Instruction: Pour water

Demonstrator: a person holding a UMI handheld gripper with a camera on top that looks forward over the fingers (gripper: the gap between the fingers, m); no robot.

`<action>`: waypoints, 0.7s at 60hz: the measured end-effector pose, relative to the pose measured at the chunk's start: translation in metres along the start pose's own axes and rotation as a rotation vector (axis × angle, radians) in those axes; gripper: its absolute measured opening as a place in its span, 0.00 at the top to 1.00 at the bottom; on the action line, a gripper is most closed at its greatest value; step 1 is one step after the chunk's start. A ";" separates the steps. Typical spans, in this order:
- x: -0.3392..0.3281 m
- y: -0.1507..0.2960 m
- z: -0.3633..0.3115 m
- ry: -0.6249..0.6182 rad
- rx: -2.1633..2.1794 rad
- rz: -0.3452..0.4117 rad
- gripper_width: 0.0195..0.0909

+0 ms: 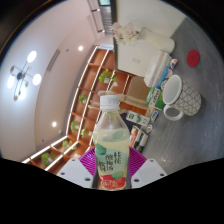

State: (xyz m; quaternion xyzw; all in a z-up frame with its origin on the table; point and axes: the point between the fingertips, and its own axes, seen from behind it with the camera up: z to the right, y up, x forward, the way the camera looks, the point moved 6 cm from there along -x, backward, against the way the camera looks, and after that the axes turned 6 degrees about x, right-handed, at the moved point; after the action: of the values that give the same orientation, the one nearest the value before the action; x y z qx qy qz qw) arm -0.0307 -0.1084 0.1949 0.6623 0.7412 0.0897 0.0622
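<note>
The gripper [112, 172] is tipped steeply, so the room ahead appears rotated. Its two fingers close in from left and right, their purple pads [91, 162] pressed against a bottle [111, 140] gripped upright between them, near the camera.

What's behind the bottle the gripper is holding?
Behind the bottle, gripped between the fingers, are wooden shelves and, off to one side, a white mug. The bottle covers whatever lies straight behind it.
</note>
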 end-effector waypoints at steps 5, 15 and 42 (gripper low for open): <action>0.011 0.027 0.011 0.031 0.183 0.044 0.74; 0.012 0.056 0.010 0.054 0.499 0.066 0.73; 0.036 0.079 0.037 0.058 0.825 0.069 0.73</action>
State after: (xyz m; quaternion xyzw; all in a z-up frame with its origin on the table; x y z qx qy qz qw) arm 0.0495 -0.0622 0.1762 0.6533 0.6939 -0.1944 -0.2323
